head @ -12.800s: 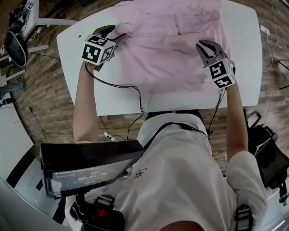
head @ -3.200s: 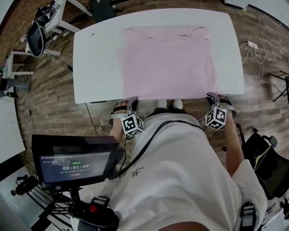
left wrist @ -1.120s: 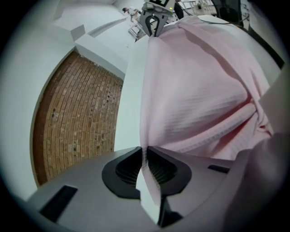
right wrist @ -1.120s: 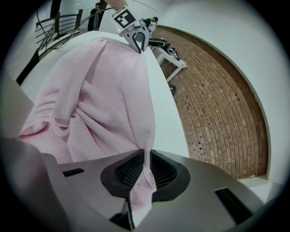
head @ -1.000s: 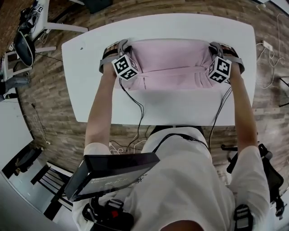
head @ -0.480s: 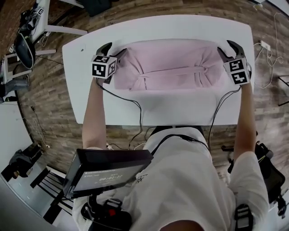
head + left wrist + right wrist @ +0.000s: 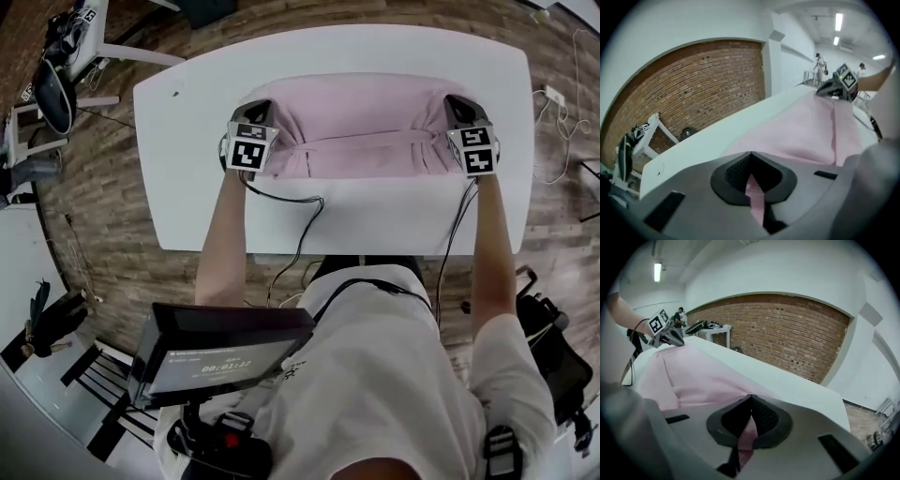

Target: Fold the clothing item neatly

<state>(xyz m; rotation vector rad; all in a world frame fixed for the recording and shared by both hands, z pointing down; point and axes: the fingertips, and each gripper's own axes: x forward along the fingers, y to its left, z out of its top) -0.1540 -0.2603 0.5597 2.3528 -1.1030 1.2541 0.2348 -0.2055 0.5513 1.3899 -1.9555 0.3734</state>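
Observation:
A pink garment (image 7: 361, 122) lies folded into a wide band at the far side of the white table (image 7: 187, 197). My left gripper (image 7: 260, 112) is at the band's left end and my right gripper (image 7: 456, 101) at its right end. Both have just closed, each with a pinch of pink cloth between its pads. In the left gripper view the garment (image 7: 801, 131) runs away from the shut left gripper (image 7: 749, 161) toward the right gripper (image 7: 836, 86). The right gripper view shows the garment (image 7: 698, 376) caught in the shut right gripper (image 7: 750, 401), with the left gripper (image 7: 668, 333) far off.
Black cables (image 7: 302, 220) trail from the grippers over the table's near edge. A small white side table with gear (image 7: 61, 52) stands on the wood floor at upper left. Loose cords (image 7: 555, 94) lie on the floor at right. A screen (image 7: 220, 352) hangs at the person's waist.
Half a second ago both grippers stood open just outside the garment's ends. They have since moved inward, rolled, and shut on the cloth at each end.

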